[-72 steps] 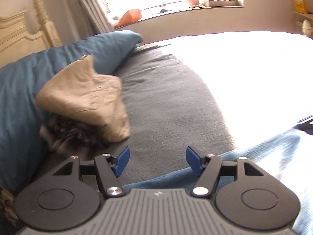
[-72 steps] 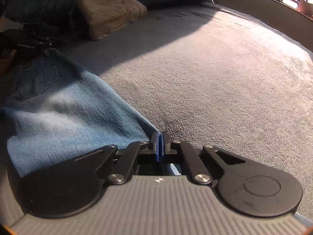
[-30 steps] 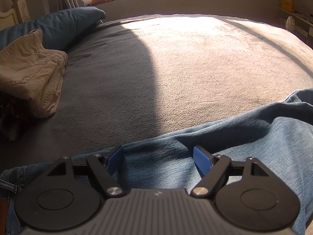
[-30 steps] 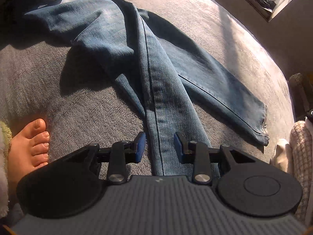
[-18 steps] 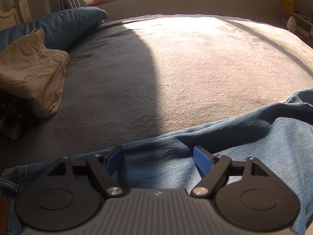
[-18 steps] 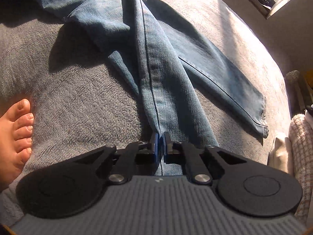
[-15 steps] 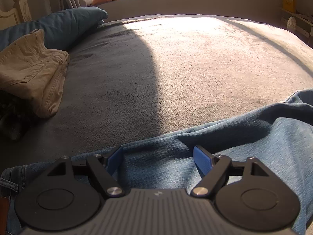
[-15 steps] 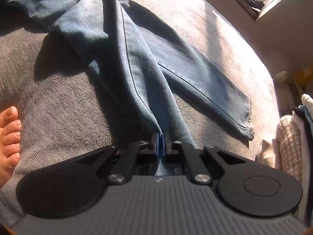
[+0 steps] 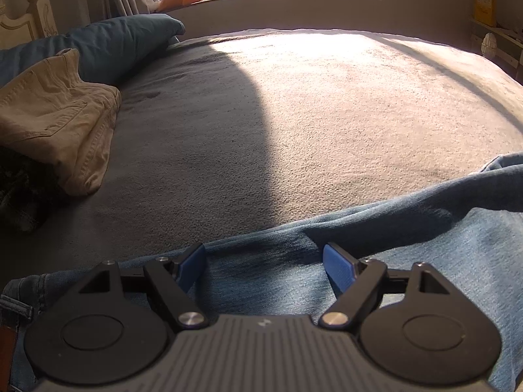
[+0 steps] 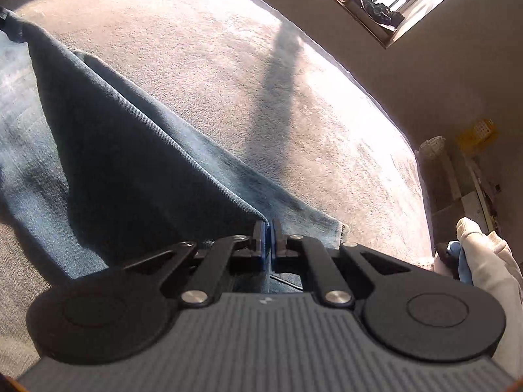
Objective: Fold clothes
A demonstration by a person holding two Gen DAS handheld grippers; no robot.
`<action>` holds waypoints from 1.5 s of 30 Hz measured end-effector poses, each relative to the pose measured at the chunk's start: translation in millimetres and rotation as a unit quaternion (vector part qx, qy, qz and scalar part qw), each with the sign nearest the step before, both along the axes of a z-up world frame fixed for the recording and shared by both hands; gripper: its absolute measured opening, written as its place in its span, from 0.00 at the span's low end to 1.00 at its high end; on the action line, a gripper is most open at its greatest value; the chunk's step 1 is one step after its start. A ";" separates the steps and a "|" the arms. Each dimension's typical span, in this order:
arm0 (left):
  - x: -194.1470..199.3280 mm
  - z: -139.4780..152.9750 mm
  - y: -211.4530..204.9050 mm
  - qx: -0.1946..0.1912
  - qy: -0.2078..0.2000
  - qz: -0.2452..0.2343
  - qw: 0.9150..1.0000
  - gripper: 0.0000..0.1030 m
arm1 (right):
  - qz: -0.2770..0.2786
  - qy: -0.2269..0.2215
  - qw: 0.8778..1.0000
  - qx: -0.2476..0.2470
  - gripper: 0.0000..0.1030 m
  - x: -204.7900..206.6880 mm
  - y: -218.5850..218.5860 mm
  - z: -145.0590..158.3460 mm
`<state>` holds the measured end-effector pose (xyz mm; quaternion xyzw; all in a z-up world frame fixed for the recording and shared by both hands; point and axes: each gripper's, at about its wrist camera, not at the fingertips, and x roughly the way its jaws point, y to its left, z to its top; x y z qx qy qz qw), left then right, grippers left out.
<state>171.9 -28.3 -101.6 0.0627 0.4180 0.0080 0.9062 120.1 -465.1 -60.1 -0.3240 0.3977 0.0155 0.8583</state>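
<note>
The right gripper [image 10: 268, 240] pinched the jeans [image 10: 137, 176] leg; it should draw it taut while the left gripper [image 9: 264, 263], fingers spread over denim, pinned it.

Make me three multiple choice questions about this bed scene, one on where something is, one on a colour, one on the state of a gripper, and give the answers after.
1. Where do the folded beige trousers lie?
A. against the blue pillow
B. on the windowsill
C. on top of the jeans

2. What colour are the left gripper's pads?
A. red
B. blue
C. white

3. How is the right gripper?
A. wide open over bare blanket
B. shut on the jeans
C. shut on a pillow

Answers: 1 A, they rest by the pillow at the left; 2 B, both pads show blue; 3 B, denim is pinched between its closed pads.
</note>
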 end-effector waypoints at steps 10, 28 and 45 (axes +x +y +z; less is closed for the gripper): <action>1.7 0.8 7.7 -0.001 -0.002 0.005 1.000 0.78 | 0.008 0.013 1.000 -0.006 0.01 57.7 -4.9 -2.6; 3.6 2.1 11.2 0.005 -0.009 -0.012 1.000 0.77 | -0.128 0.010 0.988 0.086 0.01 101.9 -55.5 -15.8; 9.8 -3.1 15.7 -0.007 -0.012 -0.015 1.000 0.78 | -0.034 0.096 0.995 0.019 0.14 -22.6 -8.6 -41.4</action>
